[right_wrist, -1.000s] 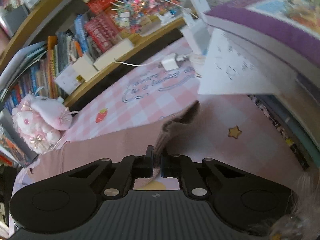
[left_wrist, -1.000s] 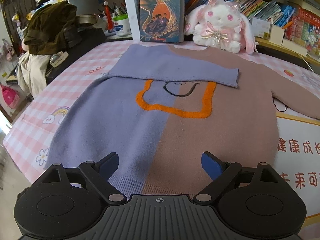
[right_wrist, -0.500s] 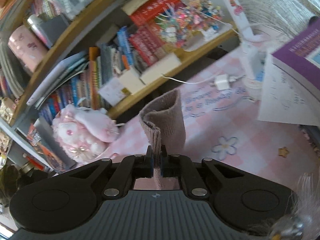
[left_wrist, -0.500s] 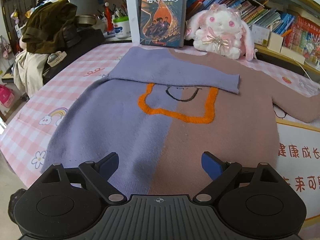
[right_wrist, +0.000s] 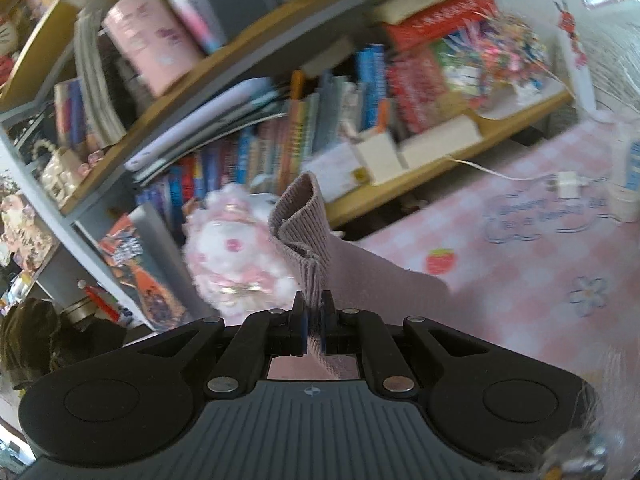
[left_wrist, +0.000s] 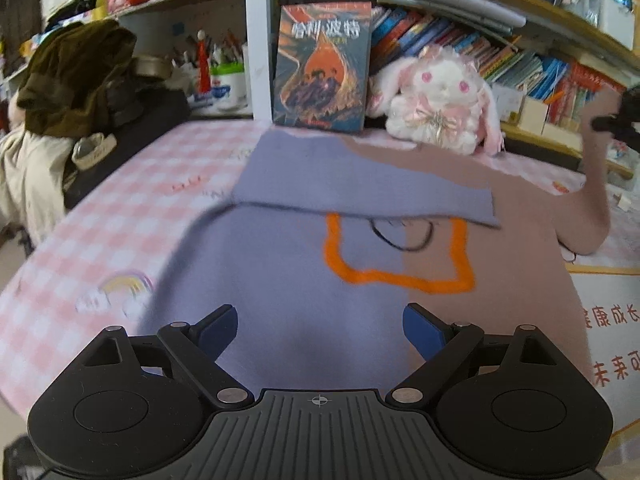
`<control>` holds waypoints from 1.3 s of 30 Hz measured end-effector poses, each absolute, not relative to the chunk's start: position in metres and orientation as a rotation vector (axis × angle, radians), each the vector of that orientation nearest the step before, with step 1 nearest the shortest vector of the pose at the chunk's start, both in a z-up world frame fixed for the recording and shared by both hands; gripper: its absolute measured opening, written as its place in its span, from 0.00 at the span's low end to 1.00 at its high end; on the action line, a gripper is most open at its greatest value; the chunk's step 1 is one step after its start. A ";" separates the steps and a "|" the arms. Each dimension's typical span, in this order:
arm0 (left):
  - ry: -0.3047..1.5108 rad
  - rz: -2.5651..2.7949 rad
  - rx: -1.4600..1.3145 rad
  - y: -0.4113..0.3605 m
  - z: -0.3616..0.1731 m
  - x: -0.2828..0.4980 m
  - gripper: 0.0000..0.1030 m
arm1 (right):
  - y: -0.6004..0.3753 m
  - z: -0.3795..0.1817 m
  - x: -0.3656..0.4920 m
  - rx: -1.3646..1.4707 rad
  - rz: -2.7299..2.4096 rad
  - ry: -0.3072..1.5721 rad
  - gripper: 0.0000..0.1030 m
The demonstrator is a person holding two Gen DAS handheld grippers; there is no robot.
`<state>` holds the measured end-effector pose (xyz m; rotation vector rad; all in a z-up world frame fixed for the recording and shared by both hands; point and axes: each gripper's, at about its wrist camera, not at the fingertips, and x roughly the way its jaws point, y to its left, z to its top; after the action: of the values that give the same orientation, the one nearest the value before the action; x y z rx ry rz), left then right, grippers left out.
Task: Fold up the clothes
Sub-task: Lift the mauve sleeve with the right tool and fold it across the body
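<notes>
On a pink-and-white checked counter (left_wrist: 100, 240) before crowded bookshelves, a soft knit sweater, half lavender and half dusty pink with an orange outline stitched on its chest (left_wrist: 360, 280), lies spread flat, its lavender sleeve (left_wrist: 360, 188) folded across the chest. The right gripper (right_wrist: 314, 316) is clamped on the ribbed cuff of the dusty-pink sleeve (right_wrist: 304, 224), holding it up off the counter, while the left gripper (left_wrist: 320, 330) hangs released above the hem with its blue pads wide apart and nothing between them.

Judging by the thin bite on the cuff, the knit could slip free if the sleeve is swung across quickly, and the drag of the lifted sleeve could pull the body askew or rumple the lavender sleeve lying over it, since nothing pins the sweater down. A fluffy white and pink plush rabbit (left_wrist: 436, 96) sits just beyond the collar, and a wide sweep of the sleeve might brush it or the upright orange-and-blue paperback book (left_wrist: 322, 68) beside it.

Only the left wrist view shows the whole garment, with the raised sleeve arcing up at its right edge. Only the right wrist view shows the pinch itself: the cuff folded double between the closed pads, and beyond it a white charger and cable (right_wrist: 564, 180) on the counter.
</notes>
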<state>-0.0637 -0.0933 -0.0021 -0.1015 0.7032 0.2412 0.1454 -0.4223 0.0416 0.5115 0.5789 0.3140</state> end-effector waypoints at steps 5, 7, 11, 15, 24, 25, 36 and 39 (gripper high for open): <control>0.669 0.194 -0.095 -0.047 0.003 -0.071 0.89 | -0.356 0.064 0.141 0.479 0.348 0.548 0.05; 0.660 0.184 -0.091 -0.031 0.003 -0.074 0.89 | -0.328 0.069 0.139 0.468 0.363 0.542 0.05; 0.643 0.185 -0.091 0.001 0.005 -0.083 0.89 | -0.273 0.071 0.138 0.449 0.400 0.553 0.05; 0.641 0.203 -0.099 0.023 0.005 -0.090 0.89 | -0.221 0.068 0.136 0.422 0.437 0.570 0.05; 0.636 0.240 -0.115 0.070 0.003 -0.105 0.89 | -0.139 0.040 0.138 0.320 0.459 0.661 0.05; 0.638 0.242 -0.118 0.072 0.003 -0.106 0.89 | -0.133 0.035 0.139 0.308 0.458 0.680 0.05; 0.638 0.183 -0.109 0.074 0.001 -0.096 0.89 | -0.106 0.000 0.130 0.230 0.508 0.817 0.45; 0.630 0.162 -0.106 0.071 0.001 -0.092 0.89 | -0.109 0.008 0.120 0.213 0.542 0.804 0.51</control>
<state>-0.0916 0.0711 0.0014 -0.1060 0.6296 0.1620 0.1203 -0.1085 0.0077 0.2134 0.8042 0.5417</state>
